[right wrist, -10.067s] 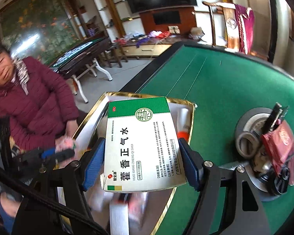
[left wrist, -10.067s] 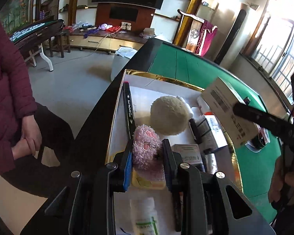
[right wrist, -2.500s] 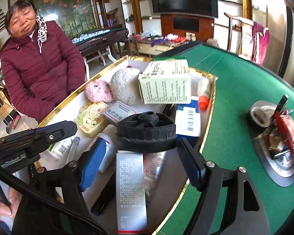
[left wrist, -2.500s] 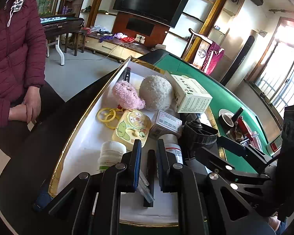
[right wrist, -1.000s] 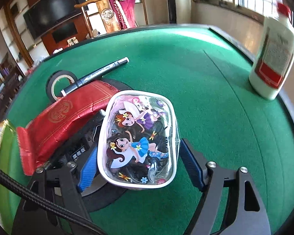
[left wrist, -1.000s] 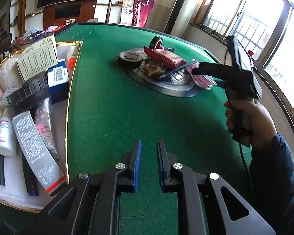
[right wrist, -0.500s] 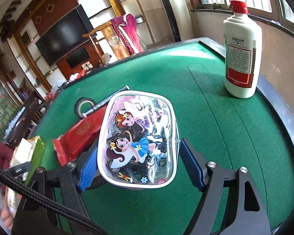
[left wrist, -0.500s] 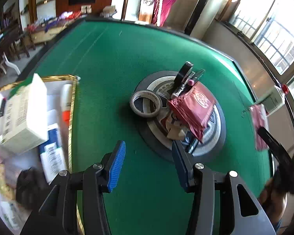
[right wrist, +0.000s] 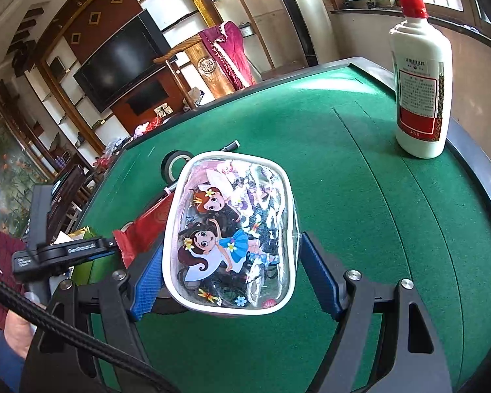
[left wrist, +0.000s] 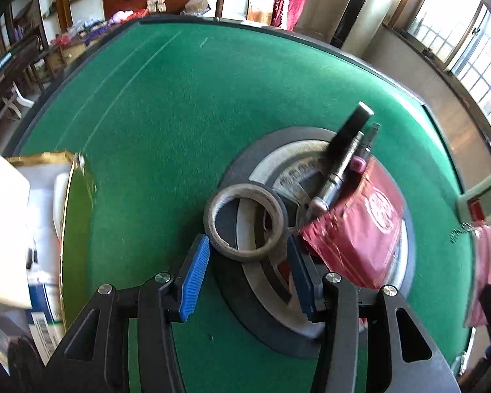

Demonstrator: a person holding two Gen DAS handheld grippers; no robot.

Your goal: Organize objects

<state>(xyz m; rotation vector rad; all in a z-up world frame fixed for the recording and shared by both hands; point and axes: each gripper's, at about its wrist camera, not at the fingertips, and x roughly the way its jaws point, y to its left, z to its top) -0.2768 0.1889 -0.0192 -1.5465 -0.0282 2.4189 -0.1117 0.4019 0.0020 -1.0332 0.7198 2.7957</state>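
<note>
Left gripper (left wrist: 247, 271), jaws part-open w/ nothing held, straddles grey tape roll (left wrist: 244, 221) at frame centre on round grey turntable (left wrist: 265, 324), prob. next pick. Right gripper (right wrist: 232, 270) clamps clear cartoon-print pouch (right wrist: 232, 232), centre frame, lifted above green felt table (right wrist: 360, 196) for carrying.

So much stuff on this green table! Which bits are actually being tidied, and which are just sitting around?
Part of the tidying:
- cartoon pouch, held in the right gripper
- tape roll, in front of the open left gripper
- red packet
- pens
- gold-edged tray

Just sitting there:
- white bottle
- television
</note>
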